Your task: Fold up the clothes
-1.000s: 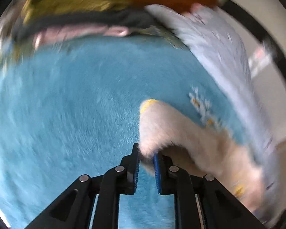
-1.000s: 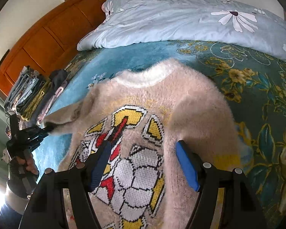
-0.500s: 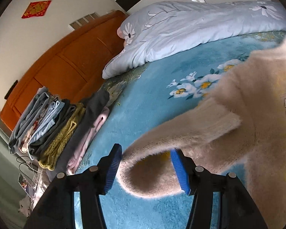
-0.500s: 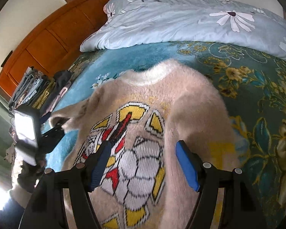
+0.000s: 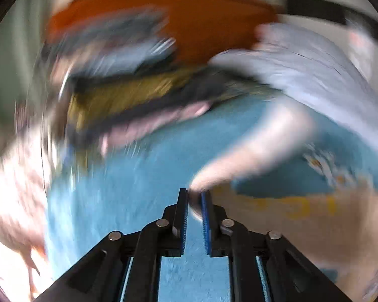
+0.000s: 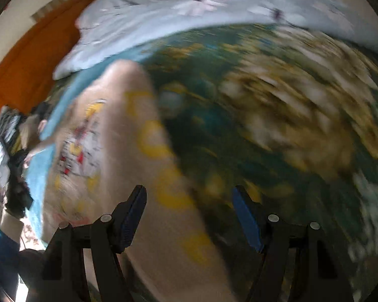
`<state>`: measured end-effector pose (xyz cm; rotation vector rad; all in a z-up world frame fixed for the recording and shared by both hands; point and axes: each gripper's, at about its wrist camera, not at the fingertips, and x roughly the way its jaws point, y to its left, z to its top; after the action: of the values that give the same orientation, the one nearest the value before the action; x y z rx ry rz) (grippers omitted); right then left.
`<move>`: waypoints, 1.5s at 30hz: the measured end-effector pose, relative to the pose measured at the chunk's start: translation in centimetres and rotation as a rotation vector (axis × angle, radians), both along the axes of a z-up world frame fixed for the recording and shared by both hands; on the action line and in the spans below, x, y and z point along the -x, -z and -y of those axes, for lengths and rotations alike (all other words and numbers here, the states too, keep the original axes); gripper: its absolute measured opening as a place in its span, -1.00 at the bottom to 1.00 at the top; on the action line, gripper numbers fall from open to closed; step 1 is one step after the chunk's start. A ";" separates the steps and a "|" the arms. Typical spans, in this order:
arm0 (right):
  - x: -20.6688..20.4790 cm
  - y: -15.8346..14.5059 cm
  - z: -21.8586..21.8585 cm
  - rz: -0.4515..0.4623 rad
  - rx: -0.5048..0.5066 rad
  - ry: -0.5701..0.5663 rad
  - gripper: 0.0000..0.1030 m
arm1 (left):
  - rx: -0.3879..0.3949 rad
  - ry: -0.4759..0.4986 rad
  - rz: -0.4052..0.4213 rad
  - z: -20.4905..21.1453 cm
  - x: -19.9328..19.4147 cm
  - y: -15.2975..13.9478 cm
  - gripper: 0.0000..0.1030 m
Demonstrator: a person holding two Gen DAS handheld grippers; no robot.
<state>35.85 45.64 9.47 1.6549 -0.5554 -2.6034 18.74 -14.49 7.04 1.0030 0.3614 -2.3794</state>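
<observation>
Left gripper (image 5: pixel 194 198) clamped on the cuff of the sweater's sleeve (image 5: pixel 252 148), jaws nearly together with fuzzy cream fabric pinched between. Right gripper (image 6: pixel 189 201) spread wide, holding nothing, poised over the sweater (image 6: pixel 128 176) lying flat on the teal bed cover (image 6: pixel 239 151). Likely mid-fold, sleeve being carried across the body. Risk: thin pinch on slippery knit could slip free during a fast swing, or drag the body askew with nothing pinning it. Left view alone shows the grasp and the stack of folded clothes (image 5: pixel 128 95); right view alone shows the printed front and pillow (image 6: pixel 179 17). Heavy blur in both.
</observation>
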 end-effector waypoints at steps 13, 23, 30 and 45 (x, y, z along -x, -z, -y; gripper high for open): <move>-8.8 2.9 -3.3 0.116 0.166 0.156 0.39 | -0.312 0.125 0.060 -3.6 -2.6 1.0 -0.31; -9.0 2.9 -0.2 0.087 0.213 0.168 0.30 | -0.364 0.431 0.136 -12.4 -5.1 0.4 -0.01; -8.5 1.8 -0.4 0.104 0.126 0.202 -0.74 | -0.389 0.431 0.134 -11.6 -6.5 0.3 0.04; 2.6 -4.4 -8.2 0.003 -0.669 0.219 -0.79 | -0.424 0.442 0.178 -10.5 -7.3 1.5 0.05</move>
<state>33.25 53.83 13.84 1.8170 0.1872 -3.1782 26.00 -4.04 5.53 1.6194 0.6519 -2.6273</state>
